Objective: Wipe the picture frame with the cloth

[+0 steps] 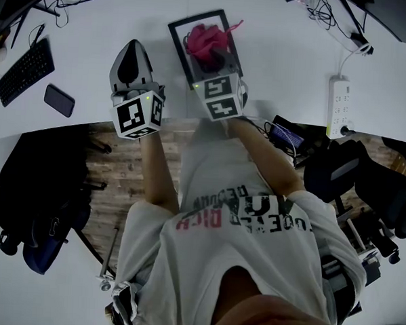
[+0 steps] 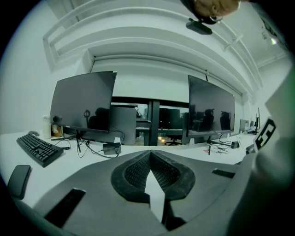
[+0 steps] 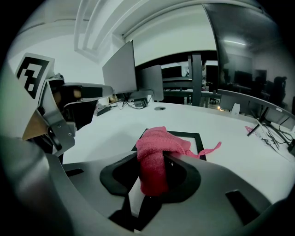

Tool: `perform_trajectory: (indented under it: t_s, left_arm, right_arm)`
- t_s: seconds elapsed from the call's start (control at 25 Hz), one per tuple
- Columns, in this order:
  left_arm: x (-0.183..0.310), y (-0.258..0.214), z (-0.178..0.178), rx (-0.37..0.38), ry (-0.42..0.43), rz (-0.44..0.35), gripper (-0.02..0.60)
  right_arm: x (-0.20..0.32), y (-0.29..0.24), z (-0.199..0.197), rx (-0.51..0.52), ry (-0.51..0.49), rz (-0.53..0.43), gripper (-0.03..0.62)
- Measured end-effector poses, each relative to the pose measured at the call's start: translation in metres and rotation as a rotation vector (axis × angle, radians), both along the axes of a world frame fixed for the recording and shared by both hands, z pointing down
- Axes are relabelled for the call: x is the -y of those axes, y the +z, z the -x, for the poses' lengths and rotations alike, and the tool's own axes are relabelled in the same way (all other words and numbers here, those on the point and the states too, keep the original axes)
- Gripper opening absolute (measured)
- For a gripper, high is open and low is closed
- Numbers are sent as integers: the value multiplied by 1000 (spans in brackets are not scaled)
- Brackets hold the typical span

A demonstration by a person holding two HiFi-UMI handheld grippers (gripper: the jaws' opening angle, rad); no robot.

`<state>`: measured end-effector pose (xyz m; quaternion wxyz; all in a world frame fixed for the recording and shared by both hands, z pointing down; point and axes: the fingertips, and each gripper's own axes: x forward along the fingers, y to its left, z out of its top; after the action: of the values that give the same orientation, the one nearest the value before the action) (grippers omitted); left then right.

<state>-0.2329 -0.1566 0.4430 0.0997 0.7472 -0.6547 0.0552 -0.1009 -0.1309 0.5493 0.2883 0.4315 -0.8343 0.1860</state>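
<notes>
Clamping the cloth (image 3: 159,146) in its jaws, the right gripper (image 3: 154,162) hangs over the frame (image 3: 197,137); the left gripper (image 2: 150,159) has its jaws closed, empty.

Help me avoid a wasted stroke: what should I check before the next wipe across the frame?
1. Pink terry cloth clamped in the right gripper: ok.
2. Cloth positioned over the black-bordered picture frame: ok.
3. Cloth actually pressing on the frame's surface: cannot tell.
4. Frame lying flat on the white desk: ok.
5. Left gripper steadying the frame: not ok; it is shut, empty, and sits beside the frame.
</notes>
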Motion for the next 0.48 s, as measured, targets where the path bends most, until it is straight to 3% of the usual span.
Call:
perform_trajectory:
  t_s: [0.48]
  left_arm:
    - [-9,-1,11,-1,-13,-5,-3]
  right_arm:
    - [-11,0,20,11,-40,7,115]
